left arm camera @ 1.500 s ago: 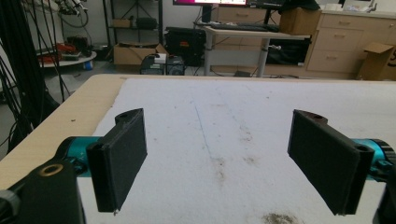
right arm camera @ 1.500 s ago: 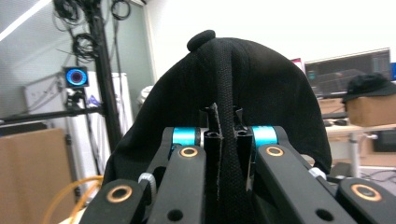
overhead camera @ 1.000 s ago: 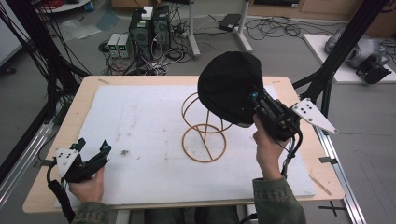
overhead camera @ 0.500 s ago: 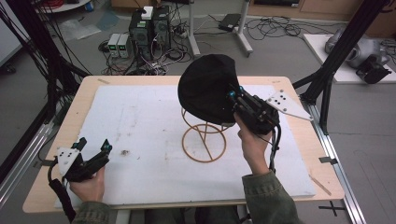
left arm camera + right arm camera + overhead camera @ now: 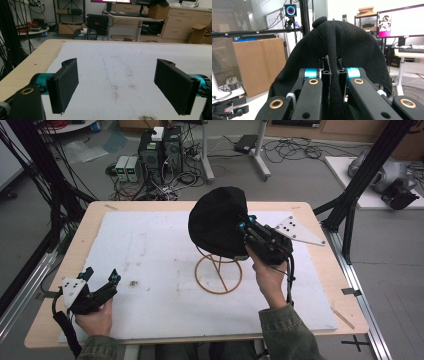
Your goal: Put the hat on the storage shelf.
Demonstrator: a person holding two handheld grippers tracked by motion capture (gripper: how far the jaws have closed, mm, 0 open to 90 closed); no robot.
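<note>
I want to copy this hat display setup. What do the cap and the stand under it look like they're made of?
The black cap looks like soft matte woven fabric: in the right gripper view it folds into a ridge pinched by the right gripper. The stand seems to be thin bent wire or rod with a tan, wood-like finish, ring base on the table; metal or rattan, hard to tell.

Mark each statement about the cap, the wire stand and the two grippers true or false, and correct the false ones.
1. The right gripper is shut on the black cap. True.
2. The left gripper holds the wire stand. False: it is open, apart from the stand.
3. The cap lies flat on the white mat. False: it is held up over the stand.
4. The stand's ring base rests on the mat. True.
</note>
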